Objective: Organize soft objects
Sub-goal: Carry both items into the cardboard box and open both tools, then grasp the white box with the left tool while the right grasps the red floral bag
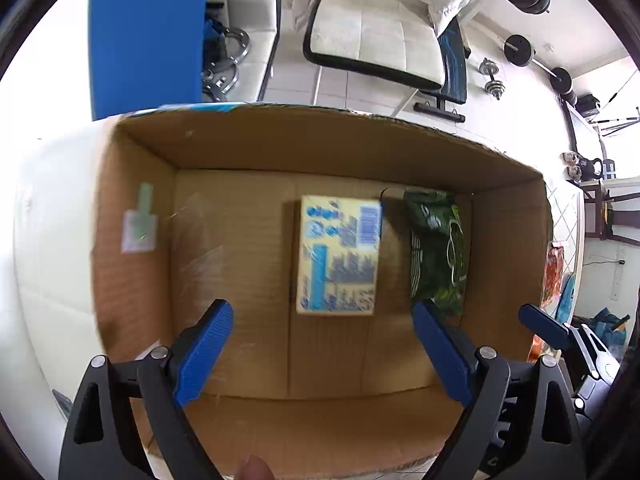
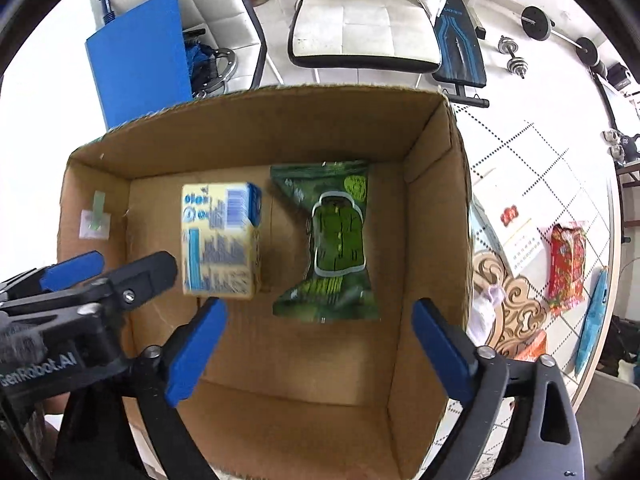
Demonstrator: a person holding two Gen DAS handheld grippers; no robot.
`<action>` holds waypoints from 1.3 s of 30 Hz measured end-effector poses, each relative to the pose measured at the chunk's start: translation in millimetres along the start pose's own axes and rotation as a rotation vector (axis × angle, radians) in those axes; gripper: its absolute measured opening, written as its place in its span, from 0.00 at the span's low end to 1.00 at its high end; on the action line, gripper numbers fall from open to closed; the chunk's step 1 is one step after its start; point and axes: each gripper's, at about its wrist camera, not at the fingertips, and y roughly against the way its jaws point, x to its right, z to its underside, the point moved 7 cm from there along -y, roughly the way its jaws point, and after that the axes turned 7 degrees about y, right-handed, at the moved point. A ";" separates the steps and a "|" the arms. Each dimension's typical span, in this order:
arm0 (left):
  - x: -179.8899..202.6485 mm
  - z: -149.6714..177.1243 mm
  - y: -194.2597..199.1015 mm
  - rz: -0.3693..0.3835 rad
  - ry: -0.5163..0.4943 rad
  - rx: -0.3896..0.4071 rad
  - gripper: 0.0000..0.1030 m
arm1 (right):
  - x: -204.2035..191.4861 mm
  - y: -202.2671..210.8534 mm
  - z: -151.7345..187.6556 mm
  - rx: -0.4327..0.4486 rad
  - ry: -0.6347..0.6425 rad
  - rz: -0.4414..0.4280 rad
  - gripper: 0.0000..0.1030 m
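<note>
Tongs poised wide over a box holding two packets

Cardboard box [image 2: 432, 240] sits open on the table, its back wall toward the white chair [image 2: 360, 20] beyond the table's far edge. Two soft packs show inside it. The yellow pack [image 2: 220, 240] with blue print appears blurred in both views, near the middle of the box floor; whether it rests on the cardboard or hangs just above it cannot be told. Just beside it, toward the box's right wall, the green snack bag [image 2: 332, 240] lies flat on the bottom, apart from the yellow pack.

Left tongs [image 1: 322, 356] hang above the box's near edge, blue fingers [image 1: 204, 356] spread wide and gripping nothing. Right tongs [image 2: 316, 344] hover over the near right part of the box, also spread wide and empty, with the green bag ahead of them.

On the table past the box's right wall, near the table's right edge, lie a red packet [image 2: 566, 264] and a slim blue packet [image 2: 592, 320]. A blue board [image 2: 140, 60] stands behind the box's far left corner.
</note>
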 end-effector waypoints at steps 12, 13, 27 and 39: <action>2.7 61.0 50.6 -0.037 -0.014 0.139 0.90 | -2.2 52.4 70.7 0.070 0.025 0.020 0.94; 4.2 67.5 54.7 -0.035 -0.013 0.147 0.90 | -2.0 59.6 77.0 0.084 0.029 0.017 0.94; 87.7 111.1 117.3 -0.075 -0.052 0.273 0.90 | 80.4 127.4 119.0 0.161 -0.054 -0.138 0.94; 274.5 48.3 2.0 -0.043 -0.131 0.053 0.90 | 291.8 36.6 69.3 0.002 -0.223 -0.074 0.93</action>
